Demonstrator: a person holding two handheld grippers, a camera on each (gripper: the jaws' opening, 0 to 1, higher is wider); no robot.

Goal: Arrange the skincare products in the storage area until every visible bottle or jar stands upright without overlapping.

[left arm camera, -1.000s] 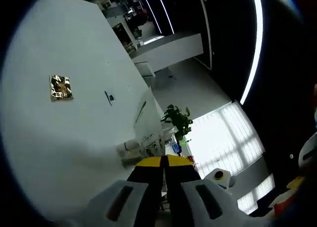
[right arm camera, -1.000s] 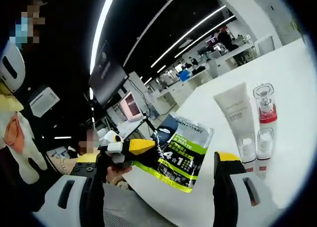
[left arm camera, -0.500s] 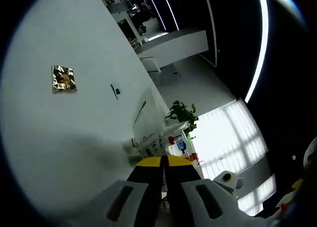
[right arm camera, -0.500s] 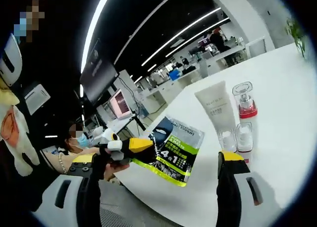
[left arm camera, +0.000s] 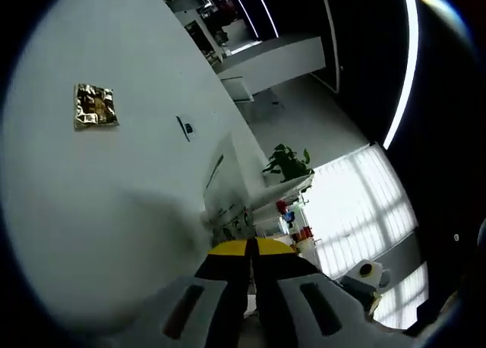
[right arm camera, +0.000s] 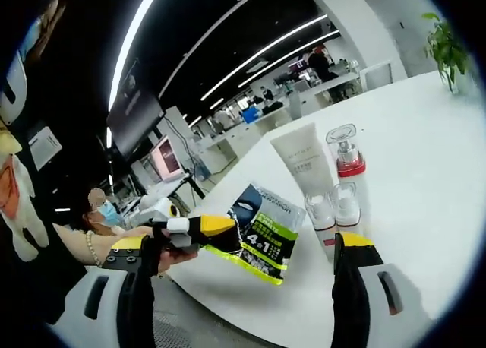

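Note:
On the white table (right arm camera: 425,158), a white tube (right arm camera: 302,159) and a pump bottle with a red collar (right arm camera: 348,168) lie flat side by side, caps toward me. A green, black and blue sachet (right arm camera: 263,231) lies flat just left of them. My right gripper (right arm camera: 282,234) stands open above the table's near edge. Its left fingertip (right arm camera: 216,225) overlaps the sachet's edge, and its right one is below the bottle. My left gripper (left arm camera: 250,248) is shut with nothing in it, over another stretch of white table (left arm camera: 91,204). A gold sachet (left arm camera: 95,106) lies far ahead of it.
A person's hand with a bracelet (right arm camera: 95,245) reaches in at the left, by my right gripper's left jaw. A small dark item (left arm camera: 186,128) lies on the table past the gold sachet. Potted plants (right arm camera: 444,48) (left arm camera: 287,163) stand beyond the table edges.
Both views have shifted with the hands. In the right gripper view the tube, bottle and sachet now sit more between the jaws. Neither gripper's jaws changed.

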